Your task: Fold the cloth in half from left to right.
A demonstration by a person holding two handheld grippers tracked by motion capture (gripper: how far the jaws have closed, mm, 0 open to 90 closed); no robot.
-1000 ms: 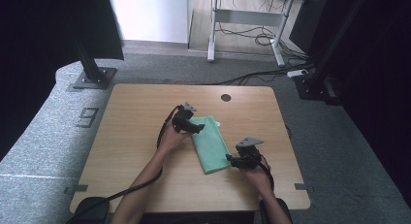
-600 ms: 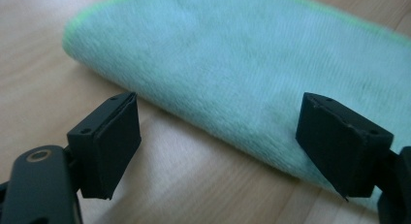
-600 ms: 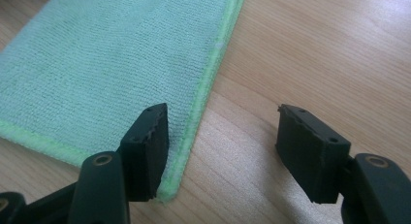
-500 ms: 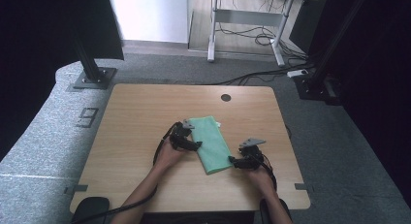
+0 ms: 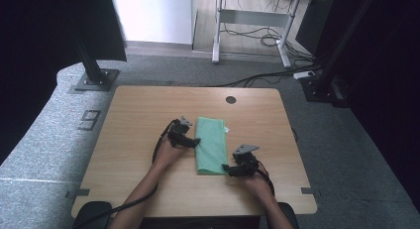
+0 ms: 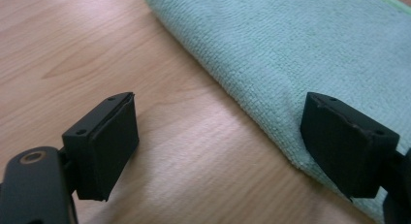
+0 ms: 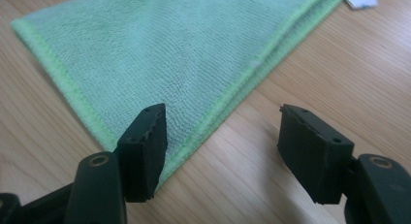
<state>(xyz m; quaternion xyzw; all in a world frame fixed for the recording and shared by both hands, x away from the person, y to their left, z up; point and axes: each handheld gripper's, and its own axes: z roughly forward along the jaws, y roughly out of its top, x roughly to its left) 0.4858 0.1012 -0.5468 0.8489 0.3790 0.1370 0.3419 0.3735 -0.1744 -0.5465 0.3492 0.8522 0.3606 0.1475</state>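
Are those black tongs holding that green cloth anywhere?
No. Both tongs, left and right, stand open at the folded green cloth's edges, gripping nothing.

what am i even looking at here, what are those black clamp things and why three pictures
A person sits at a wooden table and holds a hand-held gripper in each hand: a tool with two black jaws. The high view looks down from above the table: the left hand-held gripper is at the long left edge of a folded green towel, the right hand-held gripper at its near right corner. The other two pictures come from cameras riding on those tools, looking along their jaws. Both pairs of jaws have just been opening and stand apart over the towel's edges. Nothing is gripped.
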